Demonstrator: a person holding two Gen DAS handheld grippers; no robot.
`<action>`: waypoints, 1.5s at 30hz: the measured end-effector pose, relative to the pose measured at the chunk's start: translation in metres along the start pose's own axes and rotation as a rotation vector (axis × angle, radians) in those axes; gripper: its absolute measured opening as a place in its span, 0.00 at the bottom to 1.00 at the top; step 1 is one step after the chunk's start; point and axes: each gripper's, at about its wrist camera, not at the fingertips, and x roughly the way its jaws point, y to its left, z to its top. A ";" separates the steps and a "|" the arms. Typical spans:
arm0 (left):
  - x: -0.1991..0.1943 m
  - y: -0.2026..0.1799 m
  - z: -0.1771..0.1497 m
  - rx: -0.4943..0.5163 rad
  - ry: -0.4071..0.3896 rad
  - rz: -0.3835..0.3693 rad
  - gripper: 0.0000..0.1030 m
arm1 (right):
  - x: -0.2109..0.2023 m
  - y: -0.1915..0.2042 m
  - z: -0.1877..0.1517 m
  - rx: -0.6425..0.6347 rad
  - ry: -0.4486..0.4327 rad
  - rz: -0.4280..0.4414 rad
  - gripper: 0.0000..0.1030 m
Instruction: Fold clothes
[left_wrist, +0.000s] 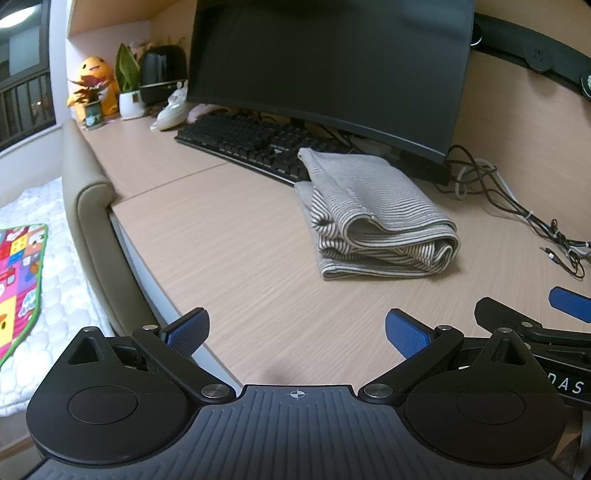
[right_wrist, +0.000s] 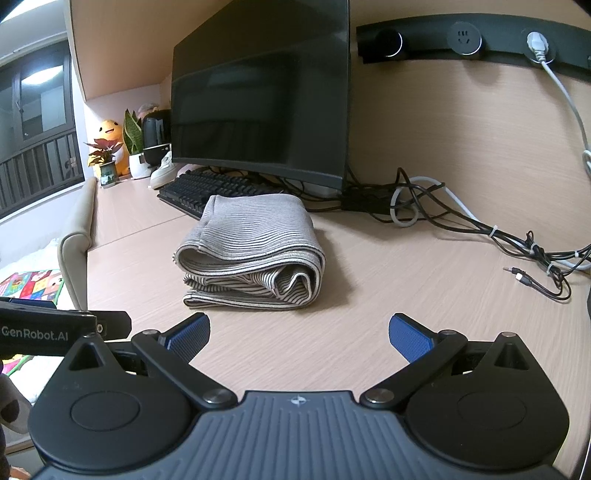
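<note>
Your right gripper (right_wrist: 299, 338) hangs spread wide over the bare surface (right_wrist: 369, 295), holding nothing; the striped folded garment (right_wrist: 251, 254) lies just ahead, before the keyboard (right_wrist: 207, 190) and dark monitor (right_wrist: 258, 110)

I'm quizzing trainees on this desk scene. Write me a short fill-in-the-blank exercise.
1. The striped garment lies ___ on the desk.
2. Both the left gripper and the right gripper are ___.
3. Behind the garment stands a dark ___.

Missing words: folded; open; monitor
</note>
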 end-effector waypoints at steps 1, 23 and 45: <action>0.000 0.000 0.000 0.001 0.000 0.000 1.00 | 0.000 0.000 0.000 0.001 0.000 0.000 1.00; 0.007 -0.004 0.000 0.024 0.016 -0.025 1.00 | 0.003 -0.005 -0.002 0.030 0.006 -0.029 1.00; 0.008 -0.003 -0.001 0.024 0.017 -0.038 1.00 | 0.002 -0.006 -0.002 0.029 -0.004 -0.028 1.00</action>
